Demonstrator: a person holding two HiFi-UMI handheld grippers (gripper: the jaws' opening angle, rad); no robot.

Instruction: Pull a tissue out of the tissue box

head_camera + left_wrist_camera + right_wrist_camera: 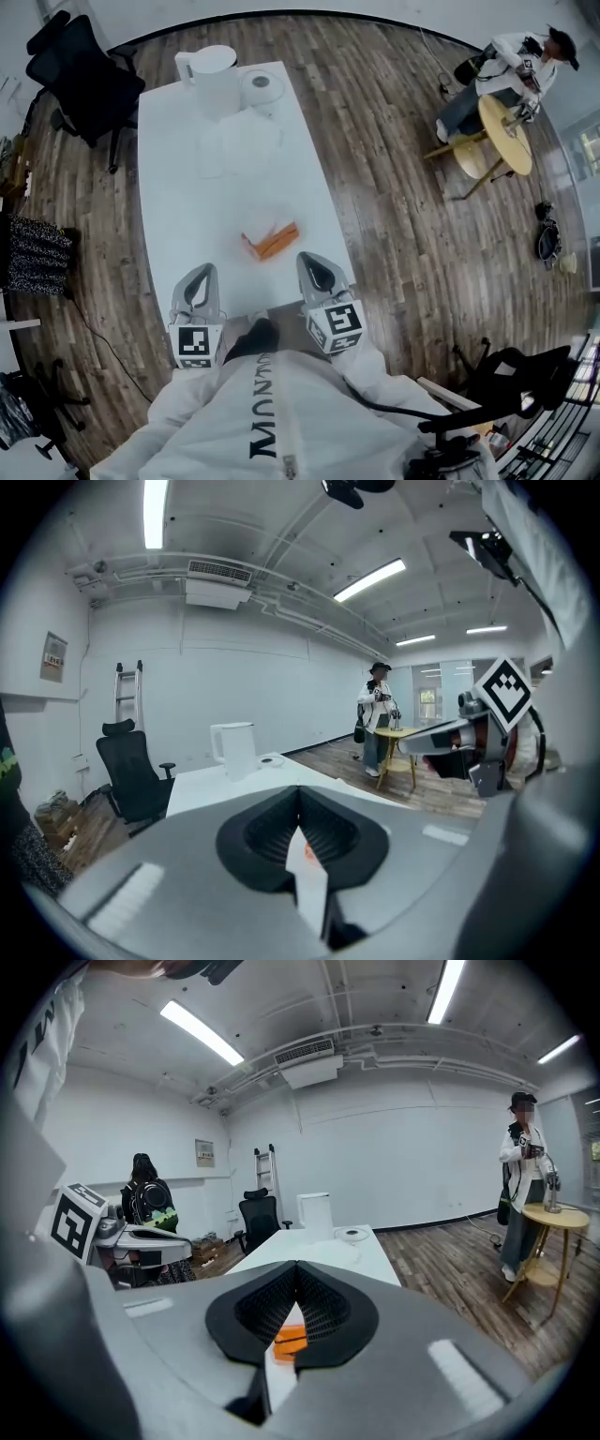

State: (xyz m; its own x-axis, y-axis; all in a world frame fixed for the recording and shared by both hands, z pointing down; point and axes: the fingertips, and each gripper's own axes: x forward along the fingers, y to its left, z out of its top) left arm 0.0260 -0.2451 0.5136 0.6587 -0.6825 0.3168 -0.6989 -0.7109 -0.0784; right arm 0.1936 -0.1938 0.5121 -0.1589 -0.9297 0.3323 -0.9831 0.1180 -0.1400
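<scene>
On the white table [173,216], a pale boxy shape [239,142] lies at the far middle; it may be the tissue box, but it is too white against the tabletop to tell. Both grippers hover at the table's near edge, well short of it. My left gripper [200,281] has its jaw tips meeting with nothing between them, as the left gripper view also shows for this gripper [300,794]. My right gripper [317,272] [296,1267] is likewise shut and empty. A small orange object [270,241] [289,1340] lies on the table just beyond both grippers.
A white kettle [214,75] and a tape roll [262,86] stand at the table's far end. A black office chair [80,80] is at the far left. A person sits at a round yellow table [506,131] on the right. Another black chair [511,380] is nearby.
</scene>
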